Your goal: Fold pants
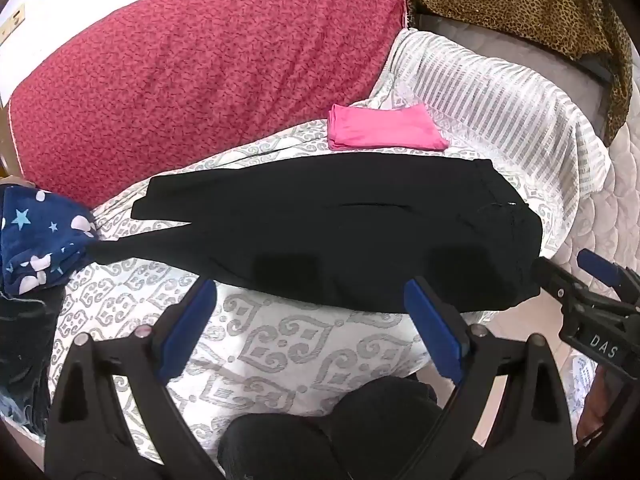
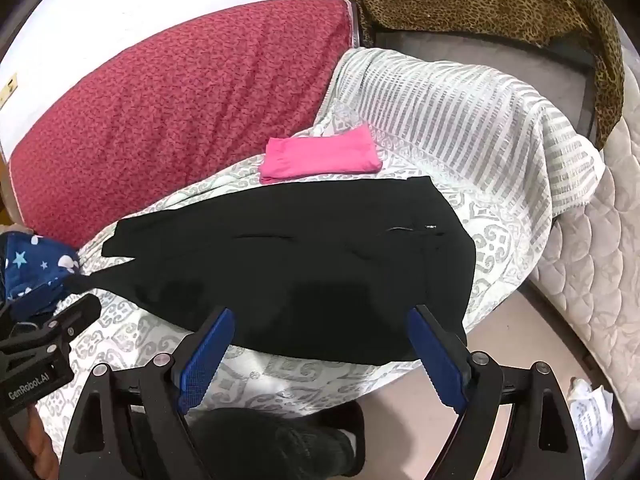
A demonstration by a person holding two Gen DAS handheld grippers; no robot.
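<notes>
the black pants (image 1: 340, 232) lie flat on the bed (image 1: 280, 352), long axis running left to right, waistband at the right and legs trailing left toward a starry blue cloth (image 1: 40, 236). both hand-held grippers hover just near of the near edge, jaws spread wide and empty: the left hand-held gripper (image 1: 312, 320) faces mid-leg, the right hand-held gripper (image 2: 320, 340) sits nearer the waistband. a folded pink garment (image 2: 320, 156) rests beyond.
</notes>
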